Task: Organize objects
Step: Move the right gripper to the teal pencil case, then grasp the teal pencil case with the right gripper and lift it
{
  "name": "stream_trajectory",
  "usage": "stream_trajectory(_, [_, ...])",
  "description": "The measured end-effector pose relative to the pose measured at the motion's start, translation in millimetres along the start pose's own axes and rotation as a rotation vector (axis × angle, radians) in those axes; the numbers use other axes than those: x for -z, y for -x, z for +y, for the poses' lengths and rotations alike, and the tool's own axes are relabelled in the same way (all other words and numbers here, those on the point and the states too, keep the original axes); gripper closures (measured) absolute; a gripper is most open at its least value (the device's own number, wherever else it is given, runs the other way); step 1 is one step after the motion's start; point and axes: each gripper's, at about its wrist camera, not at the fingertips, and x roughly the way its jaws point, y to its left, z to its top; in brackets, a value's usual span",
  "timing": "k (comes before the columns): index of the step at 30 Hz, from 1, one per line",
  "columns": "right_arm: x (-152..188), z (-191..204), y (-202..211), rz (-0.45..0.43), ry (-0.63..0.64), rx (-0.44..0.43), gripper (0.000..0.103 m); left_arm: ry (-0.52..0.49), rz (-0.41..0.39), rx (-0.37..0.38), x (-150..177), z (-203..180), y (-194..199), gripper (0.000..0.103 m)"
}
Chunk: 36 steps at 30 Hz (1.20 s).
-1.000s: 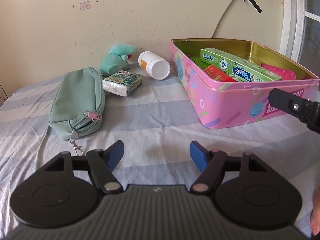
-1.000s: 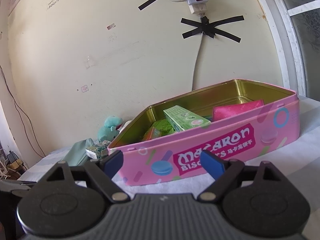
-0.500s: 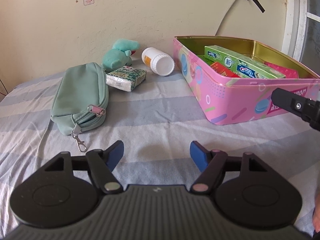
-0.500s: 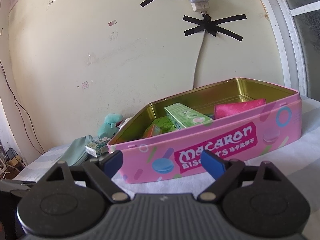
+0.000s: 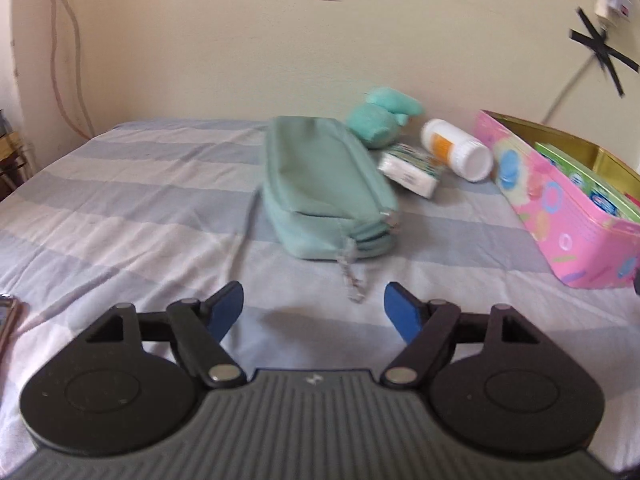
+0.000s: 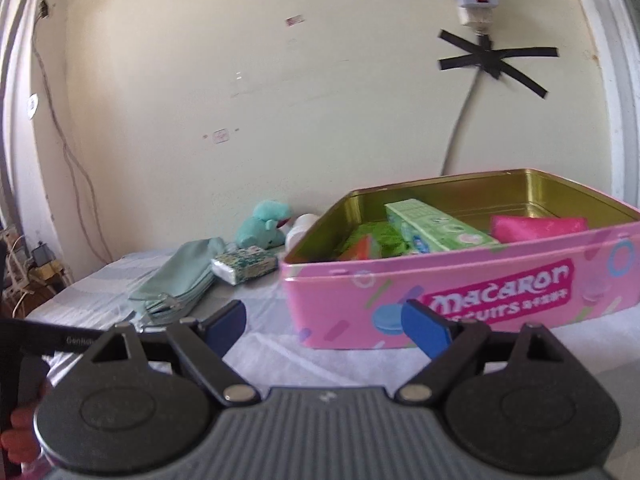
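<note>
- Partly done, by the look of it: inside the pink biscuit tin [image 6: 460,280] already a green toothpaste box [image 6: 432,226], a pink packet [image 6: 536,227] and something red and green beside them
- Not yet packed, all lying on the striped bedsheet [image 5: 140,200] to the left of the tin: a teal zip pouch [image 5: 320,184], a teal plush toy [image 5: 380,120] behind it near the wall, a tissue pack [image 5: 412,168] just beside the pouch, and a white bottle [image 5: 456,150] on its side between the tissue pack and the tin
- Left gripper [image 5: 314,312]: jaws just opened further, now spread wide with nothing between them, only bare sheet; aimed at the near end of the pouch, its zip pull just ahead, not touching
- Right gripper [image 6: 324,324]: jaws spread wide, empty, hanging in front of the tin's near wall, no contact visible
- Likely next: pouch into the tin, though a tight fit alongside what is already there
</note>
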Motion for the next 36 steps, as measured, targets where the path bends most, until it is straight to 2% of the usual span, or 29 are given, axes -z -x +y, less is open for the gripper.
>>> stream_trajectory(5, [-16.5, 54.8, -36.4, 0.087, 0.075, -0.176, 0.015, 0.216, -0.007, -0.105, -4.2, 61.5, -11.8, 0.024])
stream_trajectory(8, [-28.8, 84.3, -74.7, 0.142, 0.076, -0.219, 0.01, 0.313, -0.054, -0.121, -1.7, 77.0, -9.2, 0.024])
stream_trajectory(12, [-32.6, 118.4, -128.0, 0.214, 0.091, -0.206, 0.0, 0.353, -0.079, -0.142, -2.3, 77.6, -7.3, 0.024])
stream_trajectory(16, [-27.6, 143.7, -168.1, 0.273, 0.119, -0.178, 0.0, 0.387, -0.081, -0.133, -0.7, 83.3, -4.3, 0.024])
stream_trajectory(17, [-26.6, 147.2, -175.7, 0.274, 0.132, -0.156, 0.0, 0.396, -0.079, -0.152, -0.6, 83.8, -5.8, 0.025])
stream_trajectory(18, [-26.4, 148.9, -183.6, 0.284, 0.137, -0.128, 0.0, 0.41, -0.079, -0.143, -0.4, 85.6, -6.5, 0.022])
stream_trajectory(21, [-24.0, 149.1, -205.9, 0.356, 0.125, -0.124, 0.0, 0.421, -0.086, -0.128, -0.9, 89.8, -7.3, 0.022])
stream_trajectory(23, [-23.0, 148.7, -202.8, 0.351, 0.131, -0.134, 0.004, 0.426, -0.085, -0.123, -1.2, 90.9, -8.2, 0.022])
stream_trajectory(24, [-22.7, 149.5, -196.5, 0.336, 0.156, -0.145, 0.013, 0.425, -0.085, -0.122, -1.4, 90.8, -8.1, 0.022])
stream_trajectory(25, [-22.7, 150.0, -190.6, 0.329, 0.179, -0.149, 0.018, 0.422, -0.085, -0.12, -1.5, 90.7, -8.4, 0.022])
stream_trajectory(27, [-22.2, 146.4, -178.5, 0.341, 0.194, -0.179, 0.021, 0.416, -0.084, -0.118, -1.8, 90.3, -9.0, 0.022])
stream_trajectory(31, [-12.1, 126.8, -130.9, 0.361, 0.272, -0.261, 0.022, 0.411, -0.085, -0.1, -1.5, 91.4, -9.0, 0.022])
stream_trajectory(33, [-6.3, 106.0, -98.1, 0.382, 0.309, -0.349, 0.021, 0.404, -0.085, -0.079, -1.8, 90.9, -9.1, 0.019])
stream_trajectory(36, [1.8, 67.9, -49.2, 0.414, 0.351, -0.433, 0.017, 0.373, -0.079, -0.031, -2.5, 86.0, -9.2, 0.018])
